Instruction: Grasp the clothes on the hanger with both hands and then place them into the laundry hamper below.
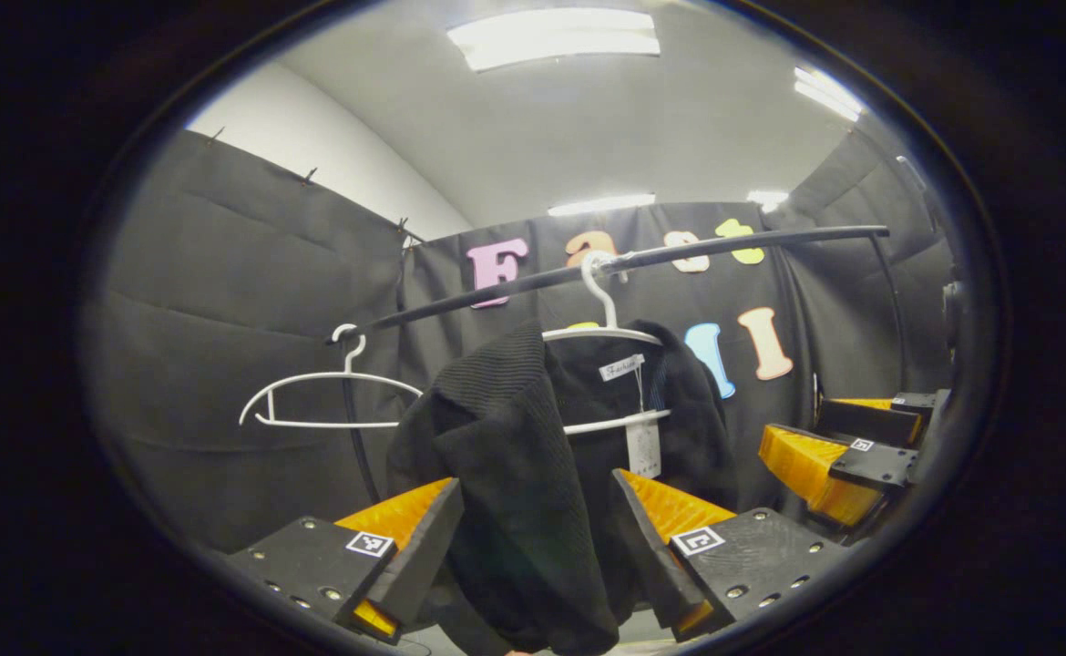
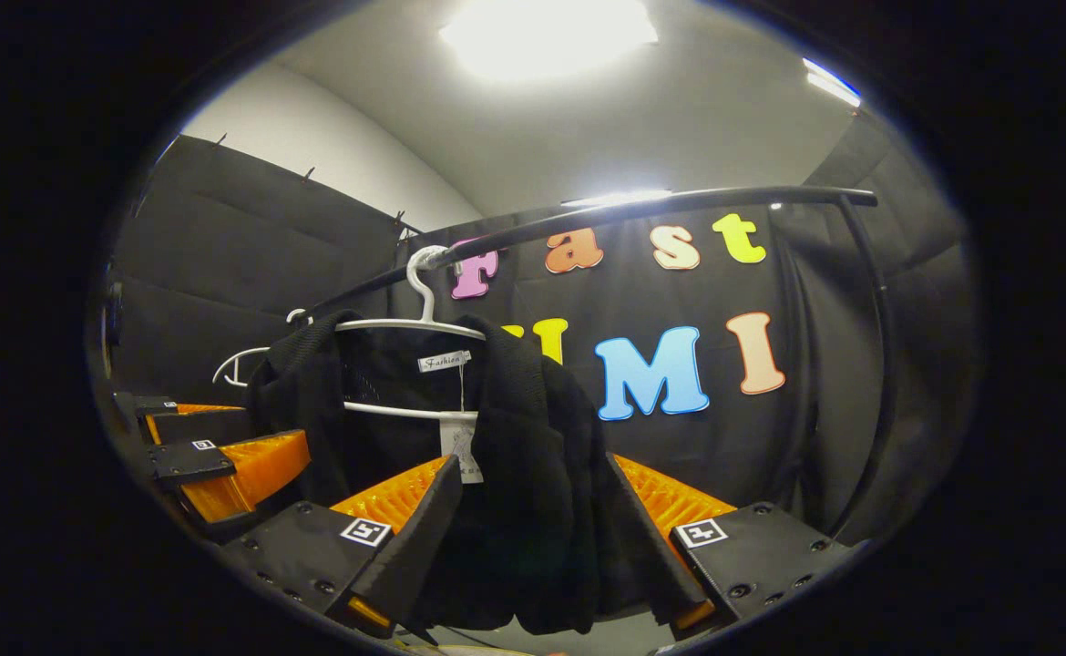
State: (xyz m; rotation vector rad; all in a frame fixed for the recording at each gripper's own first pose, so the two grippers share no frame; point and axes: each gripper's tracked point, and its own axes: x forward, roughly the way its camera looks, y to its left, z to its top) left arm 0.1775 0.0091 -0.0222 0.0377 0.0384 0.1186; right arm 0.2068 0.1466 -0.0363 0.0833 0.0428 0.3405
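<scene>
A black knit garment (image 1: 506, 428) hangs on a white hanger (image 1: 602, 330) from a black rail (image 1: 697, 251). In the left gripper view, my left gripper (image 1: 536, 483) stands open around one front panel, which hangs between its fingers. The right gripper (image 1: 838, 456) shows farther off at the right edge. In the right gripper view, the same garment (image 2: 378, 419) hangs on its hanger (image 2: 424, 321). My right gripper (image 2: 533, 466) is open too, with the other front panel hanging between its fingers. The left gripper (image 2: 214, 460) shows at the left.
An empty white hanger (image 1: 323, 401) hangs on the rail left of the garment. A white paper tag (image 1: 643, 446) dangles inside the collar. The rail (image 2: 642, 202) bends down into an upright post (image 2: 879, 364) at the right. Black cloth walls close in behind.
</scene>
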